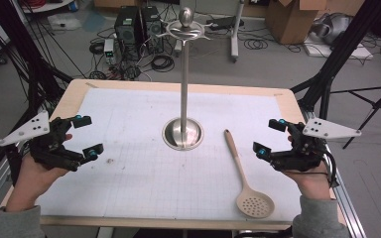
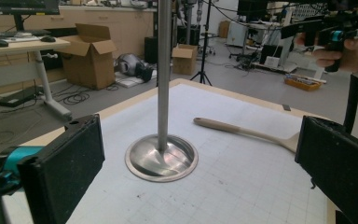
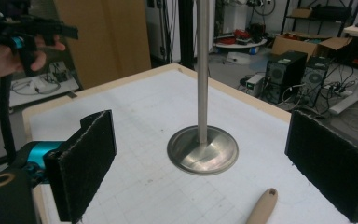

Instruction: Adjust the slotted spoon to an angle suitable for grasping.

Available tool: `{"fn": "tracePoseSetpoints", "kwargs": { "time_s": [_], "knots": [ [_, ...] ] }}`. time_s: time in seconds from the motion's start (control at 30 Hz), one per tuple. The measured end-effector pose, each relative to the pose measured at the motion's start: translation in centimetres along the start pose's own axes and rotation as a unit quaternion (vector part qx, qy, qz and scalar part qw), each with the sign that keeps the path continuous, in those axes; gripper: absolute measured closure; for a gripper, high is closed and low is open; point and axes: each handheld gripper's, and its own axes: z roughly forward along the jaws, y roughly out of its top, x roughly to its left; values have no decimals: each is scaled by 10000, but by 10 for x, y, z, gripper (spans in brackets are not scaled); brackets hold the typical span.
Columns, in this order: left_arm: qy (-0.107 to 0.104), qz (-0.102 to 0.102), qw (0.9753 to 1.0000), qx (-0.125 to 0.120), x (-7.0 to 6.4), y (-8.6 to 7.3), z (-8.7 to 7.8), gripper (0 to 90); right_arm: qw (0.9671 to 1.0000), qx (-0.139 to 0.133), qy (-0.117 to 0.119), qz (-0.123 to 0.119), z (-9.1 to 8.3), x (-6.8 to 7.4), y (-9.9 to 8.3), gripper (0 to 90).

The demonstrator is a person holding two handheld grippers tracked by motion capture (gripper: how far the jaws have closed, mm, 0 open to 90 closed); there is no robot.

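Hidden or cut off: in the high view the top of the steel stand [image 1: 182, 79] merges with floor clutter behind it, so the hook arms at its head are hard to separate from the cables. In the left gripper view the stand's pole runs out of frame at the top, and the slotted spoon [image 2: 247, 132] is cut by the far jaw, hiding its bowl. In the right gripper view just the handle tip of the spoon, with its hanging hole, shows at the bottom edge.

Slotted spoon [image 1: 243, 173]: lies flat on the white grid mat [image 1: 129, 173], to the right of the stand's round base and apart from it. Long axis runs roughly front to back with a slight slant; handle end points away from the person toward the base, perforated bowl sits near the mat's near edge.

Left gripper [image 1: 85, 137]: held at the mat's left edge, jaws spread wide, nothing between them, touching nothing.

Right gripper [image 1: 269, 137]: held at the right edge of the mat, just right of the spoon and clear of it, jaws likewise spread wide and empty. Both grippers face inward toward the stand.
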Motion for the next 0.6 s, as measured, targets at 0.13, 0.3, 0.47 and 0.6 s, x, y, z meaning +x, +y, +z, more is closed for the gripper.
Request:
{"fn": "tracePoseSetpoints", "kwargs": {
  "time_s": [0.13,0.3,0.47,0.6],
  "knots": [
    [-79,-3,10000,-24,-3,0,3,18,9999,75,-114,-3,4,0,-1,74],
    [-238,-7,9995,-192,-5,2,5,17,10000,44,-76,-17,5,-1,-3,74],
    [-204,-42,9996,-205,-4,2,4,17,9999,49,-58,65,6,-5,-7,74],
    [-274,-116,9993,-215,-5,2,5,18,9998,82,-79,175,8,-7,-10,74]
  ]
}}
